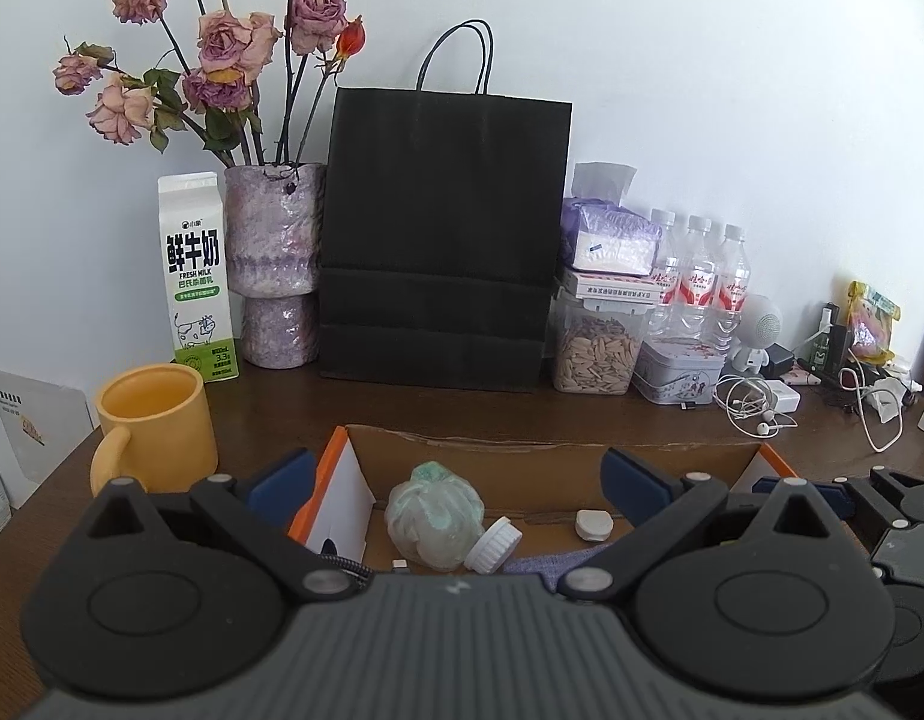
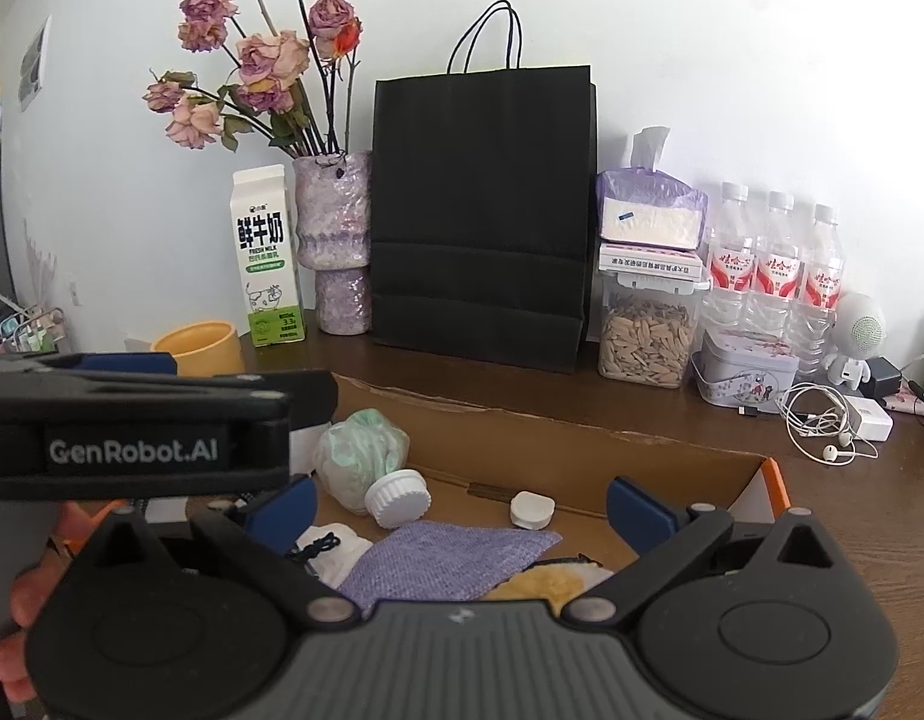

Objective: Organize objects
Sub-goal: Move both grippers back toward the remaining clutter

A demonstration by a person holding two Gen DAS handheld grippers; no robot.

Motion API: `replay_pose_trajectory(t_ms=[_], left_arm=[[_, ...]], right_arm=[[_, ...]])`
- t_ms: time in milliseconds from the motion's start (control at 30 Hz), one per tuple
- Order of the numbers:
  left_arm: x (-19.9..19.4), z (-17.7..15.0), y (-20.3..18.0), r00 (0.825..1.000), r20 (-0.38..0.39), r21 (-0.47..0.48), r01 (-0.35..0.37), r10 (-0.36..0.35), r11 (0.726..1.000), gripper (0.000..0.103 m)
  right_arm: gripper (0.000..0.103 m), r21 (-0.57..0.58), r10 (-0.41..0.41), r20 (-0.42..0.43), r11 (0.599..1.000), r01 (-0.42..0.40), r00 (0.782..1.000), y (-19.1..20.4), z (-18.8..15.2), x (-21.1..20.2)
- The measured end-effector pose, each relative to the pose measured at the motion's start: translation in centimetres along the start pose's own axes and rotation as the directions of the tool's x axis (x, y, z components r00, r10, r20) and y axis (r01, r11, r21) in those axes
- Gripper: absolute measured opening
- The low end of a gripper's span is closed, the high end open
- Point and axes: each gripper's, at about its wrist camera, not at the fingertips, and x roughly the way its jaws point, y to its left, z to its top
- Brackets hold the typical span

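Dark wood-grain table [image 2: 852, 528]; matt black paper bag [image 1: 444, 228] at centre; raw brown cardboard box [image 2: 582, 450] below; woven lilac cloth [image 2: 450, 558] inside; glossy yellow mug [image 1: 162, 426], left.

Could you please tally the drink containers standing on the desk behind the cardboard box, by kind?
Water bottles: 3
Milk carton: 1
Yellow mug: 1
Total: 5
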Motion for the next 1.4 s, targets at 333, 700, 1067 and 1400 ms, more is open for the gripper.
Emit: replay_pose_trajectory(t_ms=[333, 700, 1067, 1400], left_arm=[[-4.0, -0.5, 0.2, 0.999, 0.034, -0.009, 0.02, -0.02, 1.0, 0.103], [-9.5, -3.1, 1.0, 1.0, 0.014, -0.018, 0.017, -0.017, 1.0, 0.103], [-13.2, -5.8, 1.7, 1.0, -0.022, -0.005, -0.004, 0.004, 1.0, 0.103], [-15.2, -8.9, 2.7, 0.996, -0.083, 0.005, -0.015, 0.016, 1.0, 0.103]], right_arm=[[0.103, -0.009, -0.001, 0.051, 1.0, 0.002, 0.999, 0.0, -0.8, -3.7], [0.103, -0.04, 0.002, 0.051, 0.999, 0.0, 0.999, 0.1, -4.5, -10.1], [0.103, -0.04, 0.017, -0.008, 0.999, -0.018, 1.0, 0.4, -8.7, -13.8], [0.103, -0.045, 0.035, -0.067, 0.998, -0.038, 0.997, 2.3, -11.7, -15.6]])
